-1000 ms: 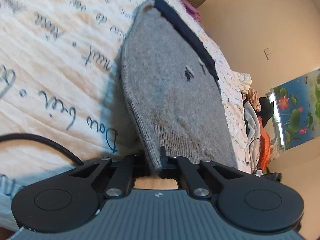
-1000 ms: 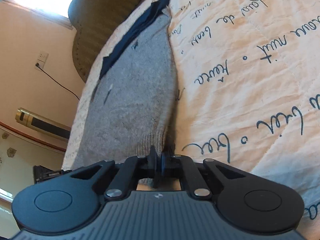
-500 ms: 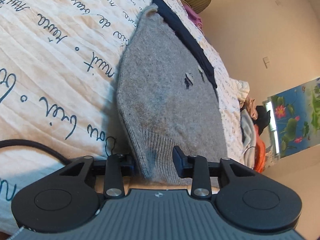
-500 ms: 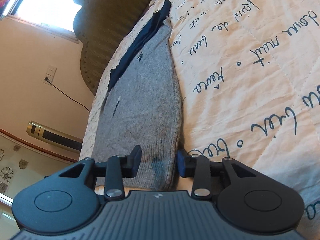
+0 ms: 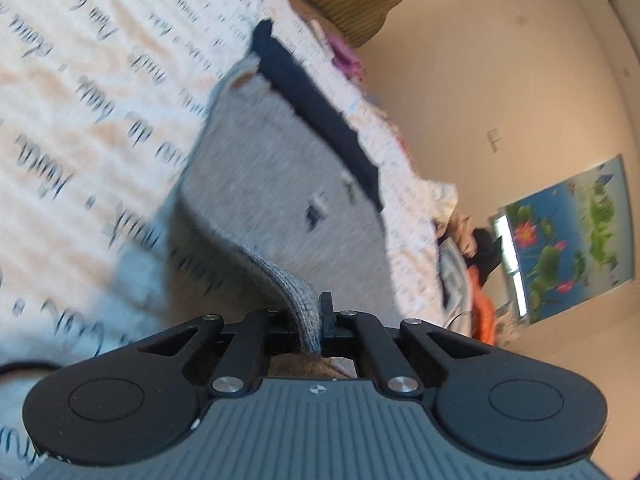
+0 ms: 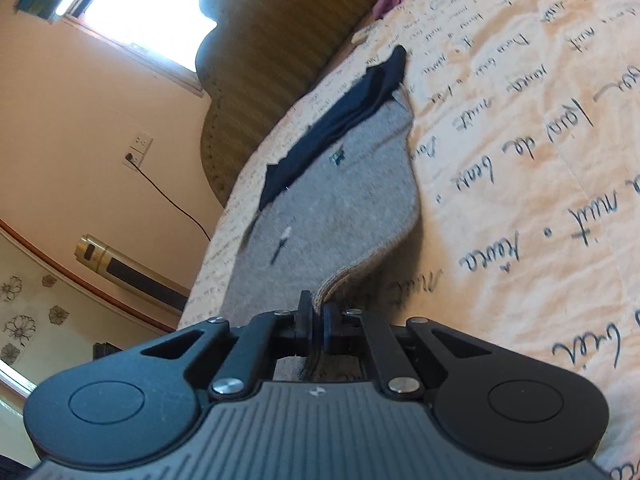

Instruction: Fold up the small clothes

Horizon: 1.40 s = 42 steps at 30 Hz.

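A small grey knit sweater [image 5: 280, 176] with a dark navy band [image 5: 320, 120] along its far edge lies on a cream bedspread with handwriting print [image 5: 80, 92]. My left gripper [image 5: 310, 320] is shut on the ribbed hem at one near corner and holds it lifted off the bed. The sweater also shows in the right wrist view [image 6: 328, 216]. My right gripper [image 6: 316, 322] is shut on the other near hem corner, also raised. The navy band [image 6: 340, 120] lies at the far end.
A brown headboard [image 6: 280, 40] stands past the sweater. A pink cloth [image 5: 348, 60] lies near it. A pile of clothes [image 5: 472, 256] sits at the bed's far side. A wall socket with a cable [image 6: 138, 148] and a flower poster [image 5: 568, 236] are on the walls.
Both grippers opened around the hem half a second ago, then closed on it again. Now both lift the near hem off the bed; the left view is blurred by motion.
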Each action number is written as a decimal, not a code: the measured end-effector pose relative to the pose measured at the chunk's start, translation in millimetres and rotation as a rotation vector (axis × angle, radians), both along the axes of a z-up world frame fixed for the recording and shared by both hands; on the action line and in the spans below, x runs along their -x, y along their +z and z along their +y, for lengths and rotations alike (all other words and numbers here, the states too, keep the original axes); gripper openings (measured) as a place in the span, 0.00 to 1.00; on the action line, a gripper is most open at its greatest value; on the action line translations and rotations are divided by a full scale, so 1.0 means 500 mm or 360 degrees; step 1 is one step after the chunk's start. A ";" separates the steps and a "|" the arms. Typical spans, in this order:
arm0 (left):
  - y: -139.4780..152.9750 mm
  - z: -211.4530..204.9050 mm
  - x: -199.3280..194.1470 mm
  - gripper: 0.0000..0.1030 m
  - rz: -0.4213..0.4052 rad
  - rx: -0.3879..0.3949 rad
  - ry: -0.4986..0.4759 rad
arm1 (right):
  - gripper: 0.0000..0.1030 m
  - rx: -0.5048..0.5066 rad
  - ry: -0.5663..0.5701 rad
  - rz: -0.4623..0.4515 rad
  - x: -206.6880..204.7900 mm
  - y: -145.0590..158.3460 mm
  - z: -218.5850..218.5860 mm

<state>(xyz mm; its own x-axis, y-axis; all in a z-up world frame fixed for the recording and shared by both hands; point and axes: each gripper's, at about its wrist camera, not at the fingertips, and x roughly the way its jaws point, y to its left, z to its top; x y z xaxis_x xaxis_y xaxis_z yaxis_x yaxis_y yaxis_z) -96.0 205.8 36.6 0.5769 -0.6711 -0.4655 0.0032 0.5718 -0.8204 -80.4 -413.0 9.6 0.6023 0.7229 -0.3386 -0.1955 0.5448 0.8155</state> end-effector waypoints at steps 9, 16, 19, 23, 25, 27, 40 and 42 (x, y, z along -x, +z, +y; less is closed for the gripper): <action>0.083 -0.002 -0.167 0.02 -0.0097 0.0091 0.0135 | 0.04 -0.0151 -0.0083 -0.0148 -0.174 0.049 0.004; 0.095 -0.023 -0.305 0.02 -0.0105 0.0009 0.0128 | 0.04 -0.0128 -0.0084 -0.0144 -0.311 0.051 -0.003; 0.088 -0.036 -0.354 0.02 -0.0088 -0.0017 0.0097 | 0.04 -0.0100 -0.0071 -0.0125 -0.358 0.046 0.000; 0.087 -0.038 -0.413 0.02 -0.0083 -0.0040 0.0097 | 0.04 -0.0066 -0.0068 -0.0104 -0.413 0.040 0.002; 0.089 -0.033 -0.445 0.02 -0.0088 -0.0031 0.0113 | 0.04 -0.0065 -0.0072 -0.0108 -0.444 0.041 0.002; 0.093 -0.029 -0.472 0.02 -0.0103 -0.0031 0.0126 | 0.04 -0.0072 -0.0077 -0.0112 -0.478 0.041 0.000; 0.054 -0.008 -0.681 0.02 -0.0060 -0.0054 0.0243 | 0.04 -0.0082 -0.0122 -0.0048 -0.723 0.007 0.014; 0.042 -0.007 -0.713 0.02 -0.0053 -0.0075 0.0258 | 0.04 -0.0063 -0.0120 -0.0026 -0.760 -0.005 0.018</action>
